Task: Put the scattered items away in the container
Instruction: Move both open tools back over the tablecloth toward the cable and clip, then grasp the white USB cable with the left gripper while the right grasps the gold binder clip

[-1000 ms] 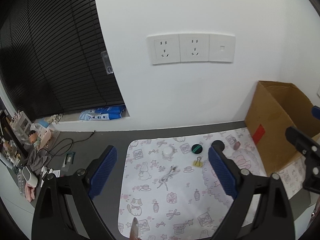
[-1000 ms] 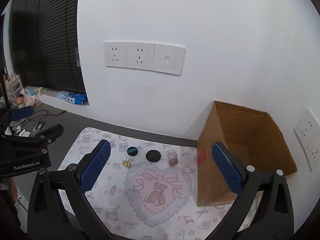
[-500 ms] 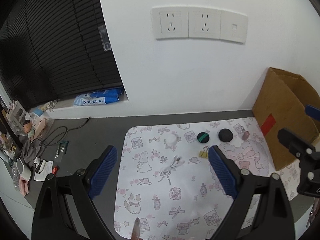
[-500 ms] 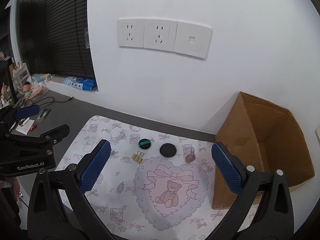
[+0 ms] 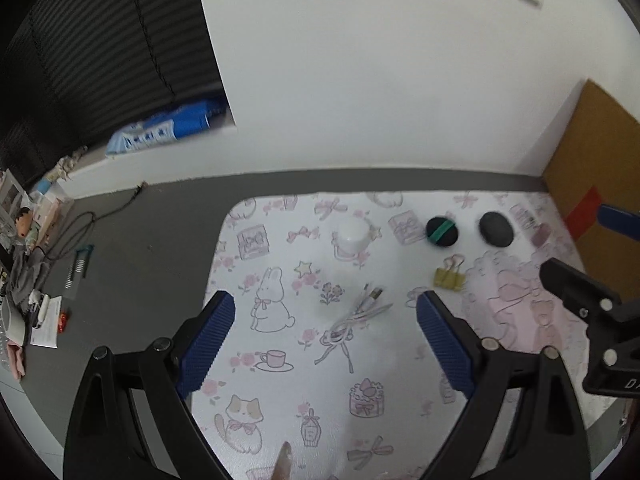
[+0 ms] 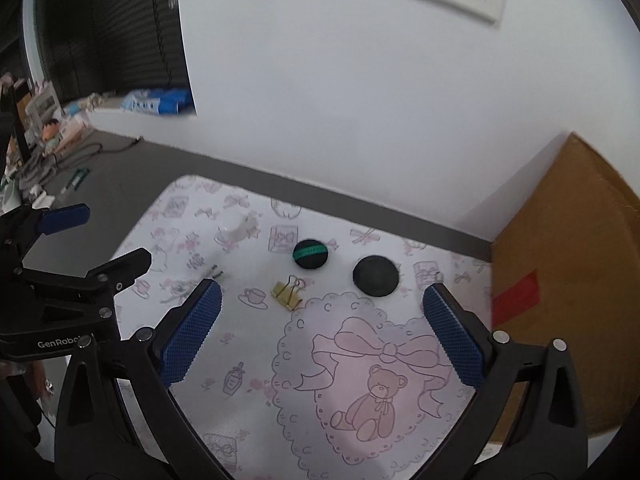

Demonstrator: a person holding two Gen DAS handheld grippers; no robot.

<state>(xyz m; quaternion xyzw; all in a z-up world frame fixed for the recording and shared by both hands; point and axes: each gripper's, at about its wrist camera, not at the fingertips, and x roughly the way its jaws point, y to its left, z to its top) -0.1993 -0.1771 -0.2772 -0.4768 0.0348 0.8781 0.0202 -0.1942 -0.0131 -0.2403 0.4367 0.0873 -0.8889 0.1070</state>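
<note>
On the patterned mat [image 5: 280, 400] lie a bundled white cable [image 5: 354, 316], a white cap [image 5: 352, 234], a black disc with a green band [image 5: 441, 231], a plain black disc [image 5: 496, 229], a gold binder clip [image 5: 450, 276] and a small pinkish item [image 5: 541, 234]. My left gripper [image 5: 325, 334] is open and empty, hovering above the cable. My right gripper [image 6: 322, 330] is open and empty above the mat, near the binder clip [image 6: 287, 293] and both discs [image 6: 311, 254] [image 6: 376, 275]. The cardboard box [image 6: 568, 280] stands at the right.
A white wall [image 5: 360, 80] runs behind the mat. Grey desk [image 5: 132, 248] at the left holds cables, a blue packet [image 5: 164, 130] and small clutter [image 5: 28, 240]. A fingertip [image 5: 285, 458] shows at the bottom edge.
Both grippers have moved down and forward toward the mat; the items look larger and the wall sockets have slid to the top edge. Both stay open.
</note>
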